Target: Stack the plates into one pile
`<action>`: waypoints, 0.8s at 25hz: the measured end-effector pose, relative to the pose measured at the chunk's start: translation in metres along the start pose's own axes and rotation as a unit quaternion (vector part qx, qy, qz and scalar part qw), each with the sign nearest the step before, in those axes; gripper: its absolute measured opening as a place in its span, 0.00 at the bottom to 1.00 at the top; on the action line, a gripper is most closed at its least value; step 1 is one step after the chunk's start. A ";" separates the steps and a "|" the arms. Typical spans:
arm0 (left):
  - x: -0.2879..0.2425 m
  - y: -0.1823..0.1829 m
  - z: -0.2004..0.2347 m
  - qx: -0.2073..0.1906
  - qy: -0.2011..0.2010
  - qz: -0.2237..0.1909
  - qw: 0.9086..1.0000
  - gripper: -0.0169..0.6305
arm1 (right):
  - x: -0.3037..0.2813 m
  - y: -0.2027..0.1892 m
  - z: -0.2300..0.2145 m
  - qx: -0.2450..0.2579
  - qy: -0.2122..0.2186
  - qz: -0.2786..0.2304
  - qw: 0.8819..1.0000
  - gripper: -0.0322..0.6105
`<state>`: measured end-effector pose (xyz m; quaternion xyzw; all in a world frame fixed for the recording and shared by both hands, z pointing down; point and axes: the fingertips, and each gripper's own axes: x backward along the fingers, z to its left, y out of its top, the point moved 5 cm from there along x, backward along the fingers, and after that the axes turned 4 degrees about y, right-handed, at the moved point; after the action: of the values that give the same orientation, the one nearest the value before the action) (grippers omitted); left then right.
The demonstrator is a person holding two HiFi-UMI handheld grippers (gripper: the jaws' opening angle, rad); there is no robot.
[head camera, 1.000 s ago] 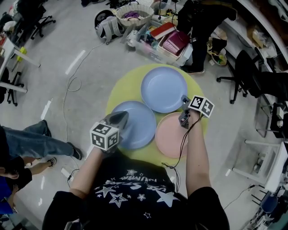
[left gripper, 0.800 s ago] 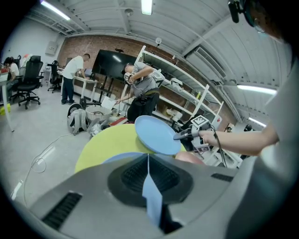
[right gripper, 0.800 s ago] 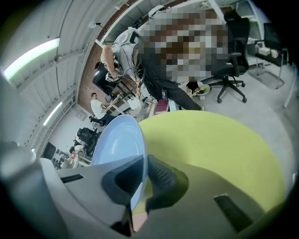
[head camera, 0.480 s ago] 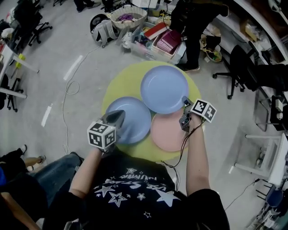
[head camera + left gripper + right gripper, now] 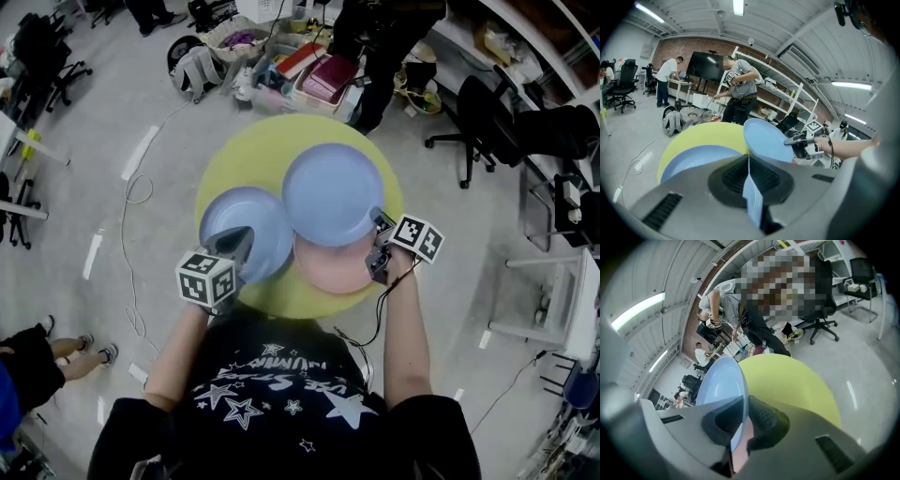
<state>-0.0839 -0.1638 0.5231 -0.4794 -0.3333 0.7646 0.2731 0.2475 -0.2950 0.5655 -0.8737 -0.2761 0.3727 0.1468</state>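
Blue plate [image 5: 333, 192], pinched by right tongs [image 5: 379, 223], hangs over the pink plate [image 5: 333, 269] for stacking; left tongs [image 5: 241, 239] pinch a second plate [image 5: 246, 214] beside it

The left forearm [image 5: 180, 342] and right forearm [image 5: 405, 328] reach forward and down. The left hand-held gripper [image 5: 236, 246] is clamped on the nearer blue plate [image 5: 246, 220] at its rim. The right hand-held gripper [image 5: 379, 225] pinches the farther blue plate [image 5: 333, 192] at its rim, jaws almost together.
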 end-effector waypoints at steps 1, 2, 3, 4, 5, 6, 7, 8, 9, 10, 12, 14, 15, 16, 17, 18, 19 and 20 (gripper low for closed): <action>0.000 -0.002 -0.004 0.000 -0.002 0.001 1.000 0.06 | 0.005 -0.004 -0.003 -0.001 -0.001 0.001 1.000 0.10; 0.000 -0.004 -0.008 0.000 -0.003 0.003 1.000 0.06 | 0.009 -0.008 -0.006 -0.002 -0.002 0.003 1.000 0.10; -0.001 -0.006 -0.012 -0.001 -0.004 0.005 1.000 0.06 | 0.014 -0.012 -0.009 -0.004 -0.003 0.005 1.000 0.10; -0.001 -0.008 -0.017 -0.002 -0.006 0.006 1.000 0.06 | 0.019 -0.016 -0.012 -0.006 -0.004 0.006 1.000 0.10; -0.001 -0.010 -0.021 -0.003 -0.006 0.008 1.000 0.06 | 0.023 -0.020 -0.016 -0.009 -0.004 0.007 1.000 0.10; -0.001 -0.012 -0.025 -0.004 -0.007 0.010 1.000 0.06 | 0.028 -0.024 -0.019 -0.013 -0.005 0.007 1.000 0.10; -0.001 -0.015 -0.028 -0.006 -0.007 0.011 1.000 0.06 | 0.033 -0.028 -0.023 -0.016 -0.006 0.008 1.000 0.10; -0.002 -0.017 -0.031 -0.007 -0.006 0.012 1.000 0.06 | 0.037 -0.032 -0.027 -0.019 -0.006 0.008 1.000 0.10; -0.002 -0.019 -0.033 -0.008 -0.005 0.012 1.000 0.06 | 0.041 -0.035 -0.030 -0.022 -0.006 0.010 1.000 0.10; -0.002 -0.021 -0.035 -0.008 -0.004 0.011 1.000 0.06 | 0.044 -0.039 -0.033 -0.023 -0.007 0.012 1.000 0.10; -0.003 -0.023 -0.039 -0.008 -0.002 0.011 1.000 0.06 | 0.049 -0.046 -0.037 -0.024 -0.008 0.017 1.000 0.10; -0.004 -0.025 -0.044 -0.008 -0.003 0.012 1.000 0.06 | 0.053 -0.052 -0.041 -0.026 -0.011 0.021 0.999 0.11; -0.004 -0.027 -0.046 -0.008 -0.003 0.013 1.000 0.06 | 0.055 -0.056 -0.043 -0.028 -0.012 0.022 0.999 0.11; -0.004 -0.028 -0.048 -0.008 -0.004 0.013 1.000 0.06 | 0.057 -0.059 -0.046 -0.031 -0.012 0.023 0.999 0.11; -0.004 -0.030 -0.050 -0.008 -0.004 0.014 1.000 0.06 | 0.059 -0.062 -0.048 -0.035 -0.013 0.023 0.999 0.11; -0.003 -0.032 -0.051 -0.008 -0.004 0.014 1.000 0.06 | 0.060 -0.065 -0.050 -0.038 -0.013 0.023 0.999 0.11; -0.003 -0.035 -0.051 -0.008 -0.004 0.014 1.000 0.06 | 0.062 -0.069 -0.052 -0.040 -0.015 0.024 0.999 0.11; -0.002 -0.037 -0.052 -0.009 -0.004 0.014 1.000 0.06 | 0.063 -0.072 -0.055 -0.042 -0.017 0.024 0.999 0.11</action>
<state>-0.0320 -0.1293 0.5367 -0.4834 -0.3341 0.7673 0.2569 0.2962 -0.2024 0.6002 -0.8790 -0.2729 0.3792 0.0957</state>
